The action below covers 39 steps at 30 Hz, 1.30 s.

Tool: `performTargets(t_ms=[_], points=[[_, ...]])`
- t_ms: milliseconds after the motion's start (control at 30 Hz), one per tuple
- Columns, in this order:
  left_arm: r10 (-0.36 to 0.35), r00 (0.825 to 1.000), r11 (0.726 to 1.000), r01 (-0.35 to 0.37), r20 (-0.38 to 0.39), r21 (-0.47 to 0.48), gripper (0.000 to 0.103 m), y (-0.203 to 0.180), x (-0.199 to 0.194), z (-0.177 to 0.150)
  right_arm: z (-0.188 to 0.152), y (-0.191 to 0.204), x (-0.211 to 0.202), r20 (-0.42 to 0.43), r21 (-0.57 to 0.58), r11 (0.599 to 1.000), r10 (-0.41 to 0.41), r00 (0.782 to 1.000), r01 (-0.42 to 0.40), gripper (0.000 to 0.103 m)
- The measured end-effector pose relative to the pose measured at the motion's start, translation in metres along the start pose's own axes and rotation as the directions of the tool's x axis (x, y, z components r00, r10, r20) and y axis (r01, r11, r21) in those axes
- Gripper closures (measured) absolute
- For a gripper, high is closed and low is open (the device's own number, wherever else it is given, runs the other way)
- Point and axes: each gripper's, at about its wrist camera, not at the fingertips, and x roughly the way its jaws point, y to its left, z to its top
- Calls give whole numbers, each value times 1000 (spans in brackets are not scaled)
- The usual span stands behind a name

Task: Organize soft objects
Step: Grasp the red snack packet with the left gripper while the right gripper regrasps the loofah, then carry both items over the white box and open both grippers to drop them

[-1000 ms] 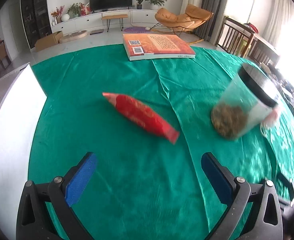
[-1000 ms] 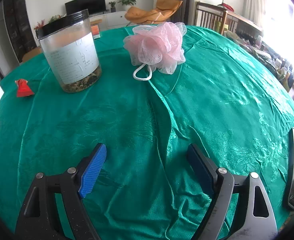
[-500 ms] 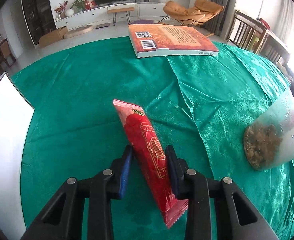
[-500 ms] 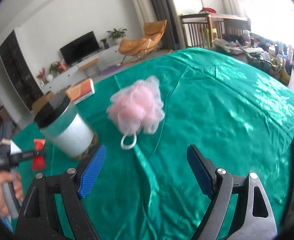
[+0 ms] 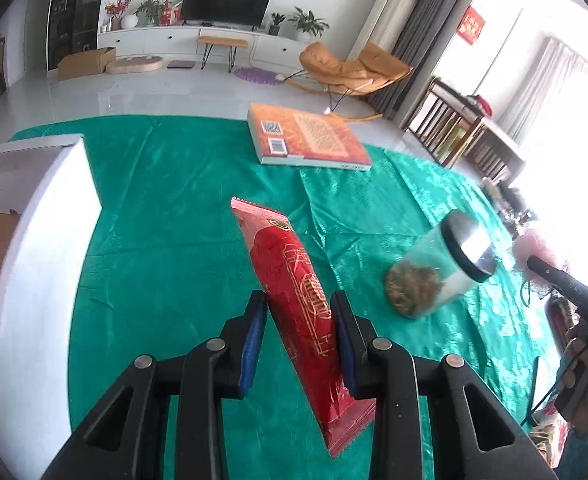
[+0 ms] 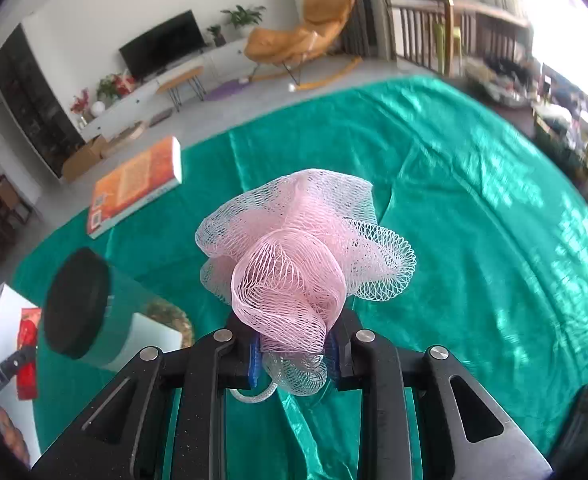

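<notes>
My left gripper [image 5: 298, 308] is shut on a long red snack packet [image 5: 294, 280] and holds it lifted above the green tablecloth [image 5: 174, 240]. My right gripper [image 6: 294, 346] is shut on a pink mesh bath pouf [image 6: 297, 248], held above the cloth, its white cord loop hanging below. The pouf also shows at the right edge of the left wrist view [image 5: 533, 244], with the right gripper's handle. The red packet shows small at the far left of the right wrist view [image 6: 28, 332].
A clear jar with a black lid [image 5: 433, 272] and dried contents stands on the cloth, also in the right wrist view [image 6: 94, 312]. An orange book [image 5: 305, 140] lies at the far edge. A white open box [image 5: 30, 240] stands at the left.
My left gripper has lifted the red packet off the cloth. My right gripper went from open to shut on the pink pouf and raised it.
</notes>
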Motion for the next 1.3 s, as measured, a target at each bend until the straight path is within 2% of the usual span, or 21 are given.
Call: performTargets(t_ms=[67, 133, 200, 233, 300, 400, 467, 533, 567, 600, 633, 700, 733, 800, 833, 1000, 1067, 1133, 1167, 1267, 1300], points=[[-12, 999, 1000, 12, 44, -2, 70, 11, -45, -9, -1, 36, -38, 20, -86, 995, 58, 998, -56, 77], [16, 997, 1000, -15, 80, -7, 70, 31, -90, -20, -9, 83, -68, 9, -156, 977, 147, 989, -144, 77], [79, 992, 997, -77, 98, -28, 70, 58, -130, -33, -24, 139, -92, -16, -205, 939, 277, 961, -274, 76], [122, 987, 992, -118, 101, -45, 70, 74, -148, -40, -32, 169, -102, -36, -223, 911, 348, 937, -347, 76], [235, 967, 971, -228, 99, -77, 70, 108, -181, -57, -54, 230, -119, -85, -257, 837, 479, 874, -483, 76], [410, 909, 909, -400, 80, -118, 68, 153, -221, -84, -94, 319, -137, -186, -297, 713, 610, 770, -636, 76], [493, 869, 864, -482, 53, -144, 62, 178, -235, -102, -121, 369, -142, -250, -314, 640, 656, 712, -701, 74], [538, 842, 833, -525, 31, -176, 20, 198, -242, -116, -146, 406, -140, -295, -311, 591, 685, 666, -745, 56], [559, 828, 816, -543, 36, -197, 12, 205, -247, -122, -159, 421, -135, -330, -294, 566, 696, 638, -770, 30], [581, 812, 800, -559, 52, -216, 8, 209, -251, -127, -169, 432, -129, -371, -278, 553, 693, 619, -786, 24], [594, 801, 791, -567, 70, -229, 8, 210, -255, -132, -178, 440, -122, -409, -269, 550, 678, 611, -791, 25], [602, 793, 787, -571, 90, -235, 6, 210, -258, -137, -188, 443, -115, -443, -276, 550, 655, 612, -789, 25], [609, 786, 782, -576, 100, -236, 4, 208, -259, -138, -189, 439, -114, -433, -290, 558, 648, 626, -778, 25], [628, 767, 772, -592, 132, -232, 3, 201, -260, -141, -186, 429, -114, -397, -326, 590, 624, 673, -739, 25], [645, 751, 760, -608, 144, -231, 3, 195, -258, -140, -186, 430, -116, -380, -342, 602, 613, 692, -722, 25], [751, 646, 657, -711, 136, -251, 3, 177, -254, -139, -182, 423, -124, -301, -426, 651, 553, 777, -628, 25], [772, 623, 634, -738, 126, -230, 3, 173, -254, -140, -185, 425, -127, -286, -465, 656, 525, 802, -595, 25], [794, 598, 606, -763, 111, -223, 3, 170, -255, -142, -192, 428, -134, -277, -503, 647, 508, 816, -573, 25], [797, 595, 601, -766, 99, -231, 3, 170, -255, -143, -194, 430, -137, -275, -521, 638, 503, 819, -567, 25], [778, 623, 621, -742, 82, -252, 3, 172, -259, -146, -204, 439, -142, -277, -577, 609, 482, 831, -545, 25], [778, 623, 621, -742, 81, -253, 3, 170, -260, -148, -207, 442, -144, -278, -594, 598, 474, 835, -537, 25]])
